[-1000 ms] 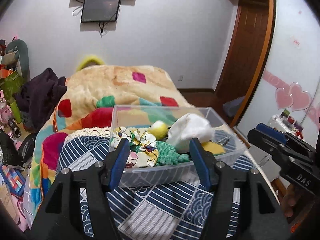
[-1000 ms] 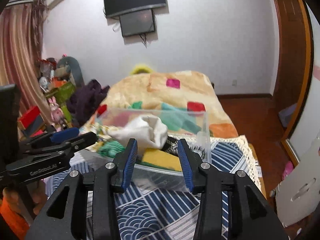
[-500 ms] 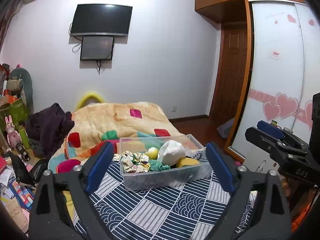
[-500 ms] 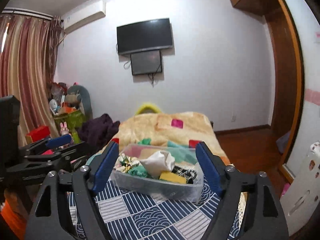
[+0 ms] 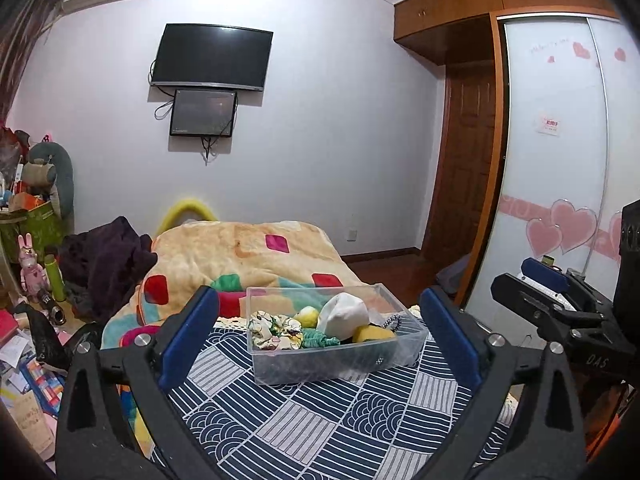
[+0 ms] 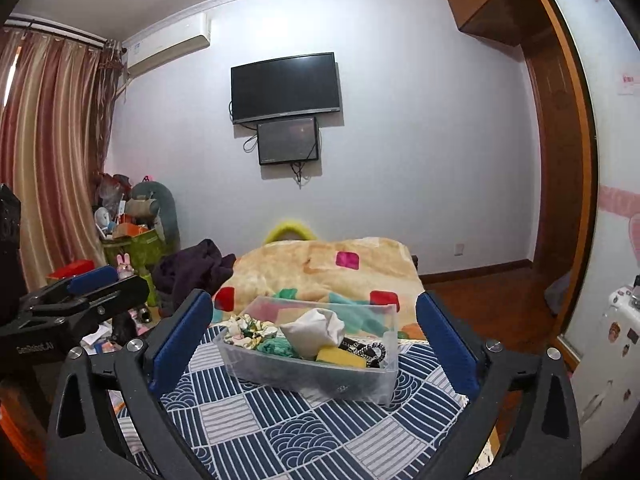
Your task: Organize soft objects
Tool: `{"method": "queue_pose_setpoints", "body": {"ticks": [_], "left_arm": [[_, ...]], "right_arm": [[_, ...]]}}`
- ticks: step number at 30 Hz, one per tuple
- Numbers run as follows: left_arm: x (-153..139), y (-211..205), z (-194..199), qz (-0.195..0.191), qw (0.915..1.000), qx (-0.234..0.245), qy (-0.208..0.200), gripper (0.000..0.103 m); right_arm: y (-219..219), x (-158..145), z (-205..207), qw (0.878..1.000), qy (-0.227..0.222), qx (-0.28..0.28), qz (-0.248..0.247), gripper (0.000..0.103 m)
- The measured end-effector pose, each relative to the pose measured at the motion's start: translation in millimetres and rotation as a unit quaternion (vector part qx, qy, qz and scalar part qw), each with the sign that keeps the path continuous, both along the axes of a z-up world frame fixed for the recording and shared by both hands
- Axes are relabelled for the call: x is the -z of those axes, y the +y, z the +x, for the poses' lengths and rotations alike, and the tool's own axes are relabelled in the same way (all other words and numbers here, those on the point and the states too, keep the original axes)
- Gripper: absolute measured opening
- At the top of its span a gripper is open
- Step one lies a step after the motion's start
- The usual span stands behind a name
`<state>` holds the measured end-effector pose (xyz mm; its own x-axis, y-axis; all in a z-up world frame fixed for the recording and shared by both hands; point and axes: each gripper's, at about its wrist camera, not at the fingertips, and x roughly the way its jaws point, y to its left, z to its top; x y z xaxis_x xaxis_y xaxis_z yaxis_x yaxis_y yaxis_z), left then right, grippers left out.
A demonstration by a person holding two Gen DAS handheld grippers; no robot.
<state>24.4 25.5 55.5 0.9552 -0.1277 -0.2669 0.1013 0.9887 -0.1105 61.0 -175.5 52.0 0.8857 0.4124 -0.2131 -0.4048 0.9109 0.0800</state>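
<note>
While both grippers hang back from the bed, the room spreads out behind them. Far left, striped curtains (image 6: pixel 48 152) hang beside a heap of toys and boxes, with a pink rabbit figure (image 5: pixel 29 264) standing among the clutter. Next to that, a dark purple garment (image 5: pixel 106 260) lies bunched against the edge of a peach blanket (image 5: pixel 248 256) with coloured patches. On the wall above hangs a black television (image 5: pixel 212 58) with a smaller screen (image 5: pixel 203 113) under it.

The left gripper (image 5: pixel 320 348) has its blue-padded fingers (image 5: pixel 188 338) spread wide, holding nothing. Between them, well ahead, a clear plastic bin (image 5: pixel 332 364) sits on a navy and white patterned cloth (image 5: pixel 304 412). Inside, from left to right, lie a floral scrunchie (image 5: pixel 274 330), a teal knitted piece (image 5: pixel 318 339), a white cloth bundle (image 5: pixel 346 314) and a yellow sponge (image 5: pixel 372 334); a black and white cord (image 6: pixel 366 350) rests at the right end.

The right gripper (image 6: pixel 314 346) is likewise spread wide and empty, framing the same bin from farther right. Beyond it stand a brown wooden door (image 5: pixel 464 168) and a white sliding wardrobe (image 5: pixel 560 140) with pink hearts.
</note>
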Motion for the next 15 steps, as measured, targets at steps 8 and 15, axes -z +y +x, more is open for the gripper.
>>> {"method": "queue_pose_setpoints", "body": {"ticks": [8, 15], "left_arm": [[2.2, -2.5, -0.1, 0.005, 1.0, -0.001, 0.002, 0.102], [4.1, -2.9, 0.0, 0.002, 1.0, 0.003, 0.003, 0.103]], "right_arm": [[-1.8, 2.9, -3.9, 1.0, 0.003, 0.0, 0.002, 0.102], [-3.8, 2.5, -6.0, 1.0, 0.001, -0.001, 0.003, 0.102]]}}
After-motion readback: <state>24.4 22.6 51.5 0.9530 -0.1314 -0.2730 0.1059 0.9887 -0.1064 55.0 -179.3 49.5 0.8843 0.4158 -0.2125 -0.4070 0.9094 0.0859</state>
